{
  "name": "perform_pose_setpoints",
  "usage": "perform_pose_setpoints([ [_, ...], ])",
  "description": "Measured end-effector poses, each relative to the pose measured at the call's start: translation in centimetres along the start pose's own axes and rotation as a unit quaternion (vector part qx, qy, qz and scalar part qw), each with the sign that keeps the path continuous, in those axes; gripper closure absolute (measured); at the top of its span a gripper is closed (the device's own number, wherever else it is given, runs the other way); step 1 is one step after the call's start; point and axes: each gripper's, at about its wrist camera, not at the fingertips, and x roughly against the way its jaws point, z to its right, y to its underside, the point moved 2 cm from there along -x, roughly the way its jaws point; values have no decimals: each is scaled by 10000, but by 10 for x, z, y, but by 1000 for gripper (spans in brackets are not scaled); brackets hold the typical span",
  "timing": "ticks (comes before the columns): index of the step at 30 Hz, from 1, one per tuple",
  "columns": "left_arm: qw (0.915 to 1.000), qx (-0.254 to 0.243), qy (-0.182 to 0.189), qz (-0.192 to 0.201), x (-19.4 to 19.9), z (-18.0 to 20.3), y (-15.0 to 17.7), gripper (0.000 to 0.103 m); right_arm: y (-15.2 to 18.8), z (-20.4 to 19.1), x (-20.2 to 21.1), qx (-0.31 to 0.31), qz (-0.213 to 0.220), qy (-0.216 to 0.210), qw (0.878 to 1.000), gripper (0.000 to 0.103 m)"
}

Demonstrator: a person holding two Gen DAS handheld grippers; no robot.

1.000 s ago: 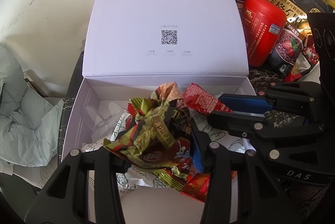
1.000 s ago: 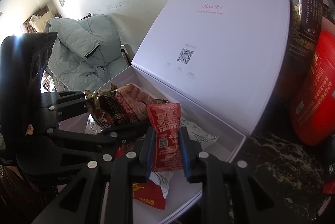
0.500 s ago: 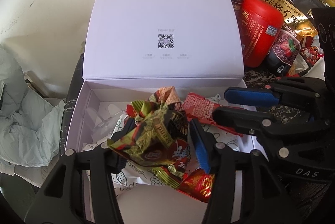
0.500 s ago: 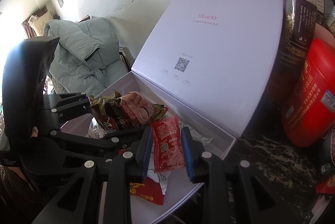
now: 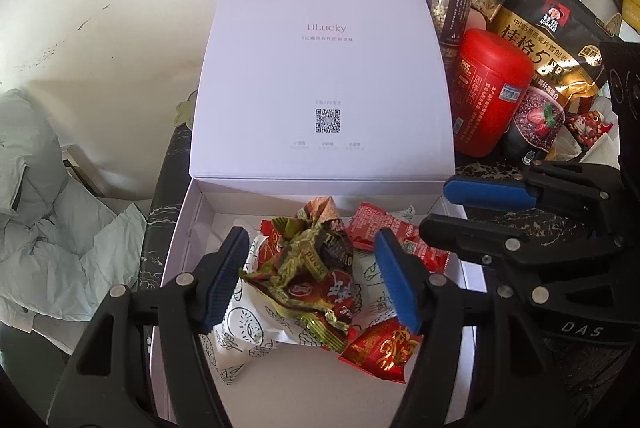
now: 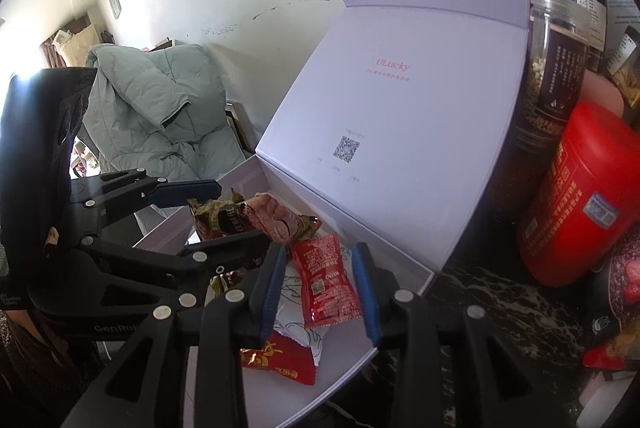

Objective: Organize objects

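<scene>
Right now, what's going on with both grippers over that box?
Both hand-held grippers hover over the open white box. The left gripper is opening, its pads clear of the crumpled green-brown snack wrapper lying between them in the box. The right gripper is opening too, its pads apart from the red packet below. Other wrapped snacks already lie inside. The red canister stands outside, on the dark tabletop.

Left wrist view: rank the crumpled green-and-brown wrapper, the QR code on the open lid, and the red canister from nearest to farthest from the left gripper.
1. Crumpled green-and-brown wrapper: lying in the box between the opening jaws of the left gripper, pads clear of it.
2. QR code: straight ahead, on the raised lid.
3. Red canister: back right, outside the box.
</scene>
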Motion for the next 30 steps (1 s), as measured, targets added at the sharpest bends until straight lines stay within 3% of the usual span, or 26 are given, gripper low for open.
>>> perform_pose_setpoints([
  [4, 9998, 85, -33, 166, 16, -4, -4, 38, -5, -6, 16, 74, 163, 46, 9998, 64],
  [16, 9976, 384, -231, 520, 53, -12, -10, 19, -12, -18, 44, 135, 370, 214, 9990, 53],
  [19, 9967, 333, -396, 627, 62, -10, -11, 15, -13, -18, 50, 88, 402, 317, 9986, 45],
  [26, 9935, 291, -838, 710, 87, -9, -5, 8, -16, -22, 71, 35, 396, 642, 9971, 44],
  [30, 9919, 327, -895, 838, 109, -9, -2, 6, -16, -38, 92, 213, 516, 722, 9958, 39],
])
